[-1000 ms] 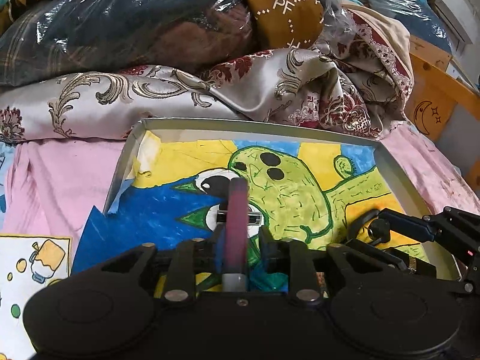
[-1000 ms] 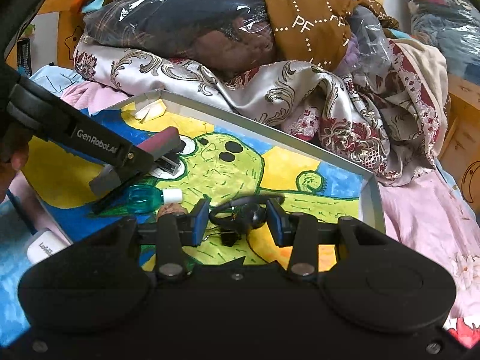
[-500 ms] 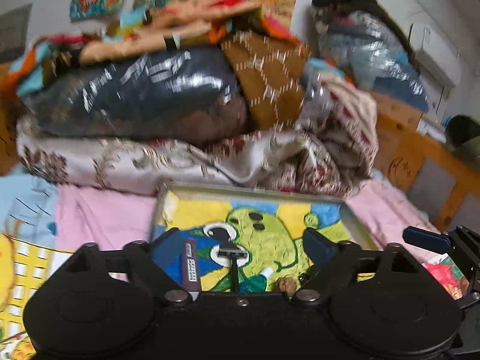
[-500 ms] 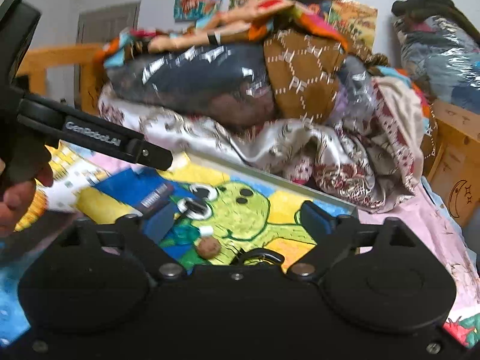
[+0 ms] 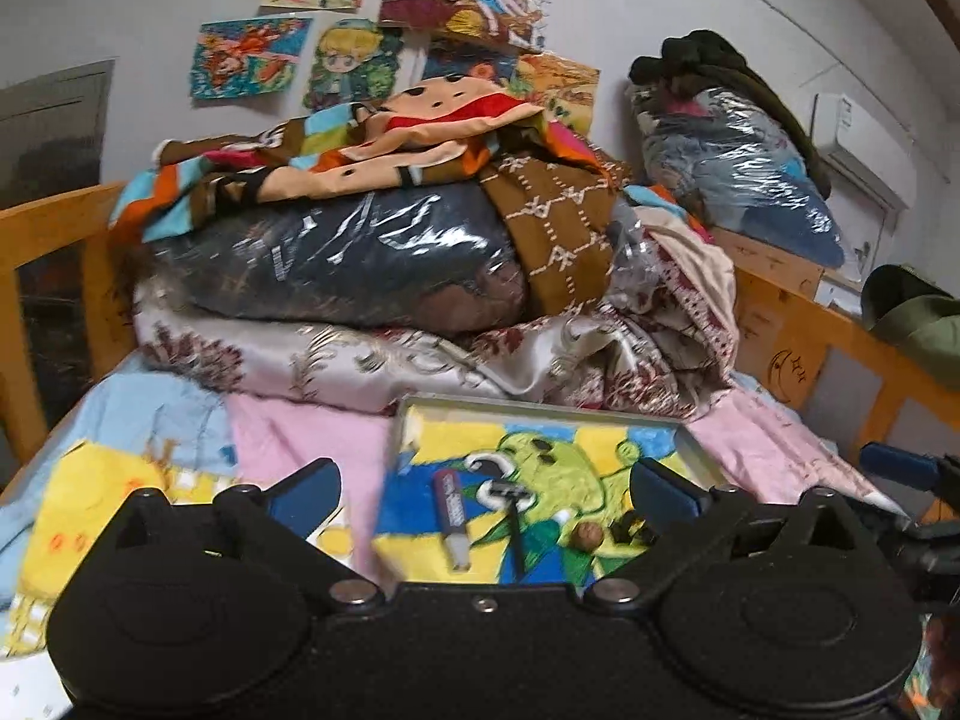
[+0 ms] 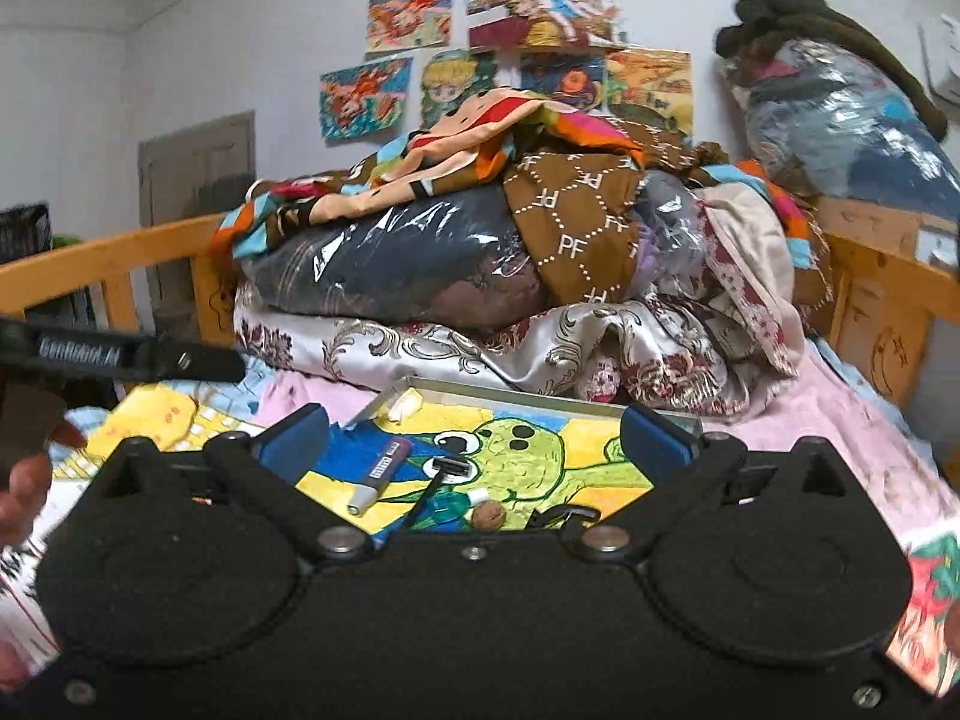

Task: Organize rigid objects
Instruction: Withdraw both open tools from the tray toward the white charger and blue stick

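Note:
A metal tray (image 5: 540, 403) lined with a green cartoon picture lies on the bed. In it rest a maroon tube (image 5: 451, 510), a black razor (image 5: 511, 507), a walnut (image 5: 587, 536) and black earphones (image 5: 630, 531). My left gripper (image 5: 483, 483) hovers back from the tray, its jaws opening wide, nothing between them. From the right wrist the same tube (image 6: 384, 468), razor (image 6: 447, 471), walnut (image 6: 487, 516) and a white bottle cap (image 6: 478, 496) show. My right gripper (image 6: 474, 429) is also opening and holds nothing.
A tall pile of bagged bedding and quilts (image 5: 372, 264) rises just behind the tray. Wooden bed rails (image 6: 870, 282) run along both sides. Pink and patterned sheets (image 5: 288, 438) cover the mattress. A hand (image 6: 24, 480) grips the left gripper's handle.
Both grippers let go, the left of the maroon tube and the right of the earphones. They opened wide, drew back from the tray and rose; both items now lie in the tray.

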{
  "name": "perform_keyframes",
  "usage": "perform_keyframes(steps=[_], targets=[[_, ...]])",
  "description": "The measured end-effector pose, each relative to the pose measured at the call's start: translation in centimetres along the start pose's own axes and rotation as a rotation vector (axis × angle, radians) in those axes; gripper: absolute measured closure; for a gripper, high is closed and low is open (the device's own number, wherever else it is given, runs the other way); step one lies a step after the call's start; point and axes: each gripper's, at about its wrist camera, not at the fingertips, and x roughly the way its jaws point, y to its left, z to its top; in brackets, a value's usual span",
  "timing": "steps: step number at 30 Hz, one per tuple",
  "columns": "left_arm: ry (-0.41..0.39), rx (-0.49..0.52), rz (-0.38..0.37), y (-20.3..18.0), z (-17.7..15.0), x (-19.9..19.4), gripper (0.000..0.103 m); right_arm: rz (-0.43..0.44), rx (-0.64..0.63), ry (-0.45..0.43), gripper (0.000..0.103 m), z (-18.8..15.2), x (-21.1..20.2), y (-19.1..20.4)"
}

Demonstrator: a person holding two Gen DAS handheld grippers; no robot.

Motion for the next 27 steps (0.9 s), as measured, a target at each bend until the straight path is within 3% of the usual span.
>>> perform_keyframes(steps=[10, 17, 27], targets=[[0.106, 0.111, 0.055, 0.7, -6.1, -0.8, 0.001, -0.058, 0.069, 0.05, 0.0, -2.9, -2.0, 1.6], [0.179, 0.107, 0.029, 1.8, -6.7, 1.8, 0.001, -0.048, 0.046, 0.138, 0.0, -5.1, 0.2, 1.8], [0.214, 0.127, 0.013, 2.6, -7.6, 2.8, 0.001, -0.05, 0.056, 0.204, 0.0, -6.9, 1.8, 2.2]])
